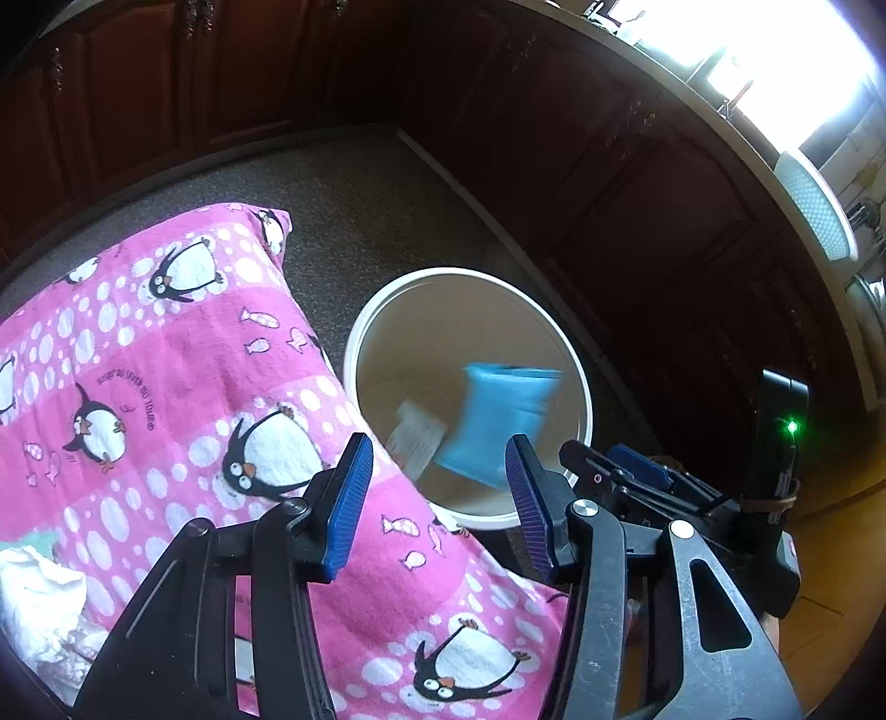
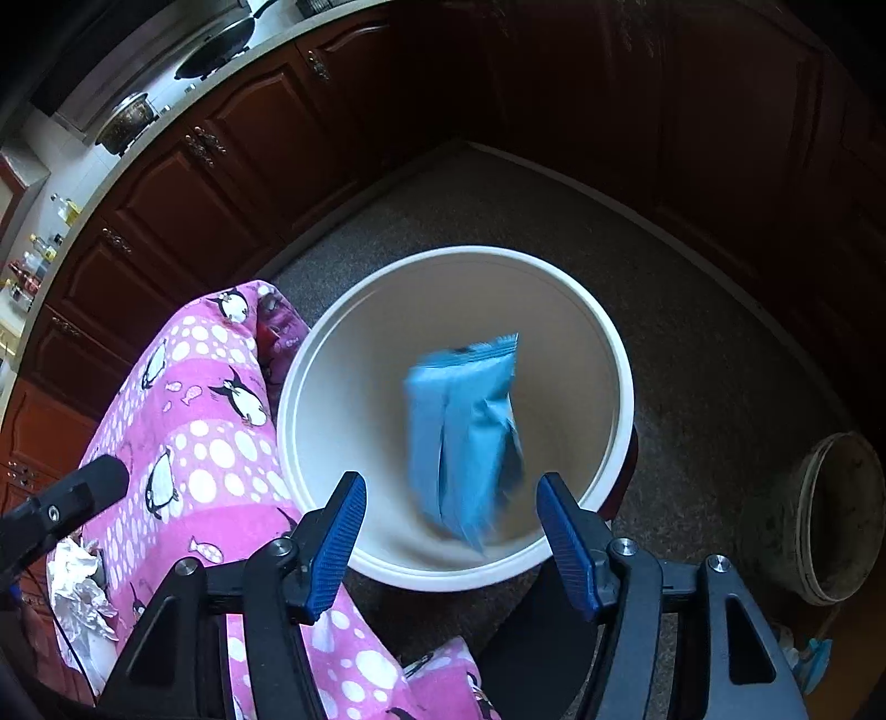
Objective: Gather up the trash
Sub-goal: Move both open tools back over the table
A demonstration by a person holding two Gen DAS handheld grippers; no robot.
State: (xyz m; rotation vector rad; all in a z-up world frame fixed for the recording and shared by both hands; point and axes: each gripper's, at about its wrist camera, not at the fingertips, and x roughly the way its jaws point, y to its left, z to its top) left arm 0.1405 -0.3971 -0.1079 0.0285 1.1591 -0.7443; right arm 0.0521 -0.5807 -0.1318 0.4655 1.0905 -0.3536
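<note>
Fingers of the right gripper (image 2: 451, 512) spread wide, holding nothing, as a blue packet (image 2: 465, 437), long axis upright, hangs mid-frame over the white bin (image 2: 623, 387); left gripper (image 1: 434, 487) likewise released.

Floor (image 2: 692, 343): speckled grey-brown, granular surface, meets the cabinet bases at a pale skirting line. Dark red-brown wooden cabinets (image 2: 183, 221) line two sides and form a corner ahead of me; panelled doors with ornate metal handles (image 2: 206, 145). Pale counter (image 2: 166, 119) runs above them. On it, in the right wrist view: a dark pan (image 2: 219, 47), a lidded pot (image 2: 126, 119), and several small bottles (image 2: 41, 249) towards its left end. Left wrist view: strong daylight from a window (image 1: 775, 66) at upper right, overexposed; cabinets (image 1: 637, 183) below it in deep shadow. A grimy pale bucket (image 2: 836, 515) stands on the floor at right.
</note>
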